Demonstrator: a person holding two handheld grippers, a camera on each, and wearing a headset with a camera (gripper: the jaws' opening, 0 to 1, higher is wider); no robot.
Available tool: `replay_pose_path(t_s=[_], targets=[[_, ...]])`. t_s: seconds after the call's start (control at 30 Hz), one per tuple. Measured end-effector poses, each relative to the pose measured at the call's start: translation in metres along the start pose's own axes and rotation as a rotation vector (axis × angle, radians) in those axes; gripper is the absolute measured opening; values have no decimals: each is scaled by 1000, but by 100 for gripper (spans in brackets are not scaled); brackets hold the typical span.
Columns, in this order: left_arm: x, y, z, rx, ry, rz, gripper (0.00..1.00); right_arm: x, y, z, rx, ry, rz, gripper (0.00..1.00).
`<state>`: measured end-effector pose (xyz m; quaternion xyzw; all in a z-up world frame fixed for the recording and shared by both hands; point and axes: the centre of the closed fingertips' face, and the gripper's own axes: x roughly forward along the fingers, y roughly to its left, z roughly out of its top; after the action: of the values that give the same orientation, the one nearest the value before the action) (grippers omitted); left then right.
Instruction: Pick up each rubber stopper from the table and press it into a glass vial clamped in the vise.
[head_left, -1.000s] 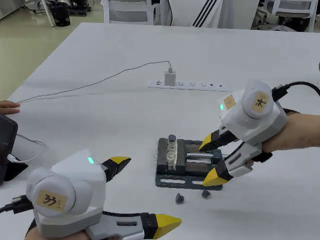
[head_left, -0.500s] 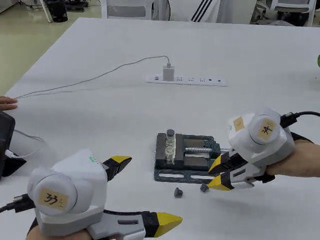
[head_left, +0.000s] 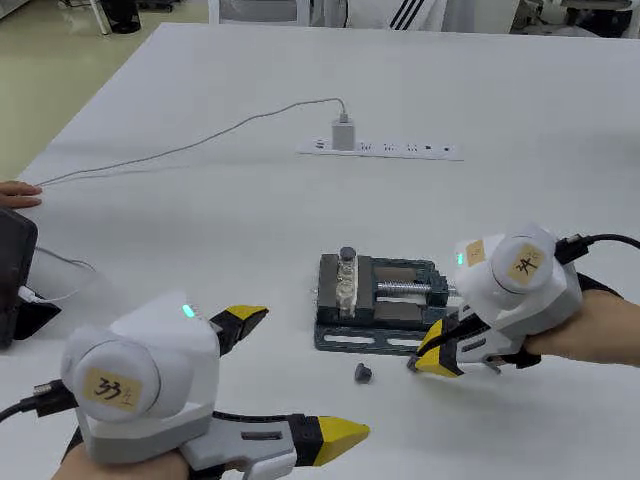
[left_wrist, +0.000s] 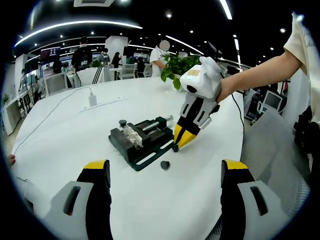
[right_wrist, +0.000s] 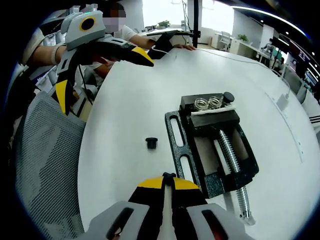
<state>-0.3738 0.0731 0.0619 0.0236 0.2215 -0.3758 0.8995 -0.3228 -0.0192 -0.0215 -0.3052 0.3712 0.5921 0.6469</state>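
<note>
Yellow-tipped, nips rubber stopper (left_wrist: 175, 148) at fingertip ends of closed right gripper (head_left: 427, 359); holds left gripper (head_left: 300, 375) gaping, empty; risks squirting it out, pinch so shallow.

Head view: high, from the near edge of the bench (head_left: 250, 210), facing forward and down; vise (head_left: 378, 305) mid-frame, fairly near.
Left gripper view: low over the bench, facing across to the vise at middle range, right gripper (left_wrist: 179, 142) just past it.
Right gripper view: close, tilted down along the vise from its screw end; left gripper (right_wrist: 105, 86) far, upper left.
Vise shared by all three.
</note>
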Motion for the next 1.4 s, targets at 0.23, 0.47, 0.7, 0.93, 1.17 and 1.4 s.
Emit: replay_pose_path(t_s=[0.23,0.47,0.7,0.93,1.17,1.4], targets=[[-1,1,-2,-3,0,1,91,1,0,-2,0,10,0,0],[0,-1,-2,-3,-1,-2,91,2,0,-4,-11,20,1,0],[0,-3,-3,0,3,-5,90,1,2,-5,-36,36,-9,0],[2,-5,-2,11,13,-5,88,-2,2,-3,-70,38,-43,0],[5,0,-1,-8,6,-1,81,-21,4,21,-163,-20,-105,0],[13,6,11,-93,-46,-8,69,-51,4,52,-261,-109,-207,0]])
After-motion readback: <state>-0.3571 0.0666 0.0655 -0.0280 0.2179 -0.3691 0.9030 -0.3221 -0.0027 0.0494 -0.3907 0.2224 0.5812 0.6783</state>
